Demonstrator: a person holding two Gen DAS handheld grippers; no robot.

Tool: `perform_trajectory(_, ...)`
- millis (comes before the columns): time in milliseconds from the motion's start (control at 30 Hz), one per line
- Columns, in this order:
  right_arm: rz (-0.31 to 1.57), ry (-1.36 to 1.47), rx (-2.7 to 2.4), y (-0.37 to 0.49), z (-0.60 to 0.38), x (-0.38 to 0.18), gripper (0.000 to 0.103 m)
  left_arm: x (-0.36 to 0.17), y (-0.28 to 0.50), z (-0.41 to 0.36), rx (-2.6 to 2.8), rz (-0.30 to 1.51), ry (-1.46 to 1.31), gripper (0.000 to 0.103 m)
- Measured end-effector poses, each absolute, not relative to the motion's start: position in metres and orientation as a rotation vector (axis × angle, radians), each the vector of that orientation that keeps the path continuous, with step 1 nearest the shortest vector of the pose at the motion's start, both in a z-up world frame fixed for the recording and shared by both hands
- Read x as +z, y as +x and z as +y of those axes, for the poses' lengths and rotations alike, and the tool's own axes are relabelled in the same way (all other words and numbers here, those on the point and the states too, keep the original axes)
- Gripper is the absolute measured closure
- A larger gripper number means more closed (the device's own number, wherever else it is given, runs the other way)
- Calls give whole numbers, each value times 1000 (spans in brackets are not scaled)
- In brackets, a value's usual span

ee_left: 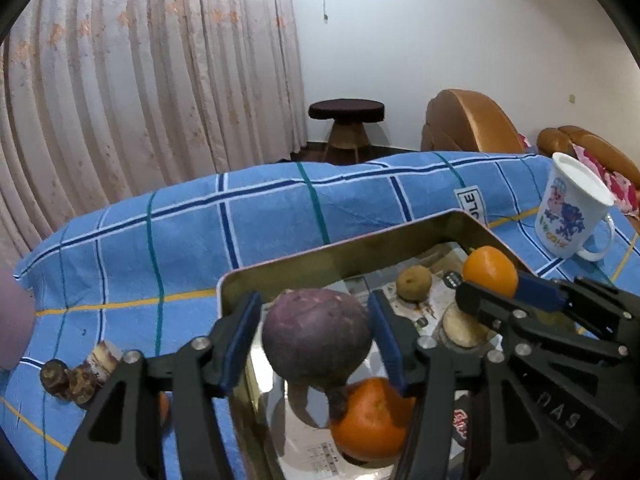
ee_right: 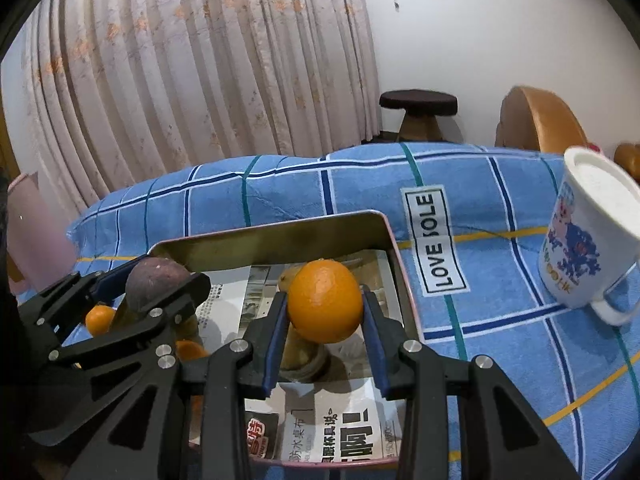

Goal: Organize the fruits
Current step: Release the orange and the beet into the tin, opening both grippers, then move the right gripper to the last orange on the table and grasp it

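My left gripper (ee_left: 316,336) is shut on a round purple fruit (ee_left: 316,336) and holds it over the gold metal tray (ee_left: 320,258); it also shows in the right wrist view (ee_right: 156,280). An orange (ee_left: 370,420) lies in the tray below it. My right gripper (ee_right: 325,304) is shut on an orange (ee_right: 325,302) above the tray (ee_right: 280,238); that orange also shows in the left wrist view (ee_left: 490,270). A small brown fruit (ee_left: 414,282) and a pale round piece (ee_left: 464,326) lie on the newspaper lining the tray.
A blue checked cloth (ee_left: 200,248) covers the table. A white printed mug (ee_left: 568,212) stands right of the tray. Small dark brown fruits (ee_left: 68,380) lie on the cloth at left. Curtain, stool and brown sofa are behind.
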State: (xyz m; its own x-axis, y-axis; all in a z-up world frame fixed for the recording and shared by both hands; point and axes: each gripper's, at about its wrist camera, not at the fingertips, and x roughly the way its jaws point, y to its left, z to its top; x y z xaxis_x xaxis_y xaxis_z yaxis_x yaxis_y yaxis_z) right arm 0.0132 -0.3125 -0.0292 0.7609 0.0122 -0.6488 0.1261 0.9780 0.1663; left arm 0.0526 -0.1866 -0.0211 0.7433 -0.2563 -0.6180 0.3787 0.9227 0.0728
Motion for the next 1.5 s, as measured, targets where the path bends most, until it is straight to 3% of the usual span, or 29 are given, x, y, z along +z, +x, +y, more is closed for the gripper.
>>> perform_trajectory(133,692,295,-30,11,-322,-26,62,-15,53,-176,-325,631,135,23)
perform_trajectory(300,613,420,11,-1,-337,-18,38,-1,48,-158,-273,557,55,0)
perform_trajectory(367,584,441,17,-5,-340,-15,31,2,48,-155,-288,549,33,0)
perform_trajectory(700,426,364,-82,-24,-330,6,31,8,35,-149,-255,495,95,0)
perform_trajectory(1500,374,205,-207,-41,-281,2,31,-10,23,-42,-61,464,81,0)
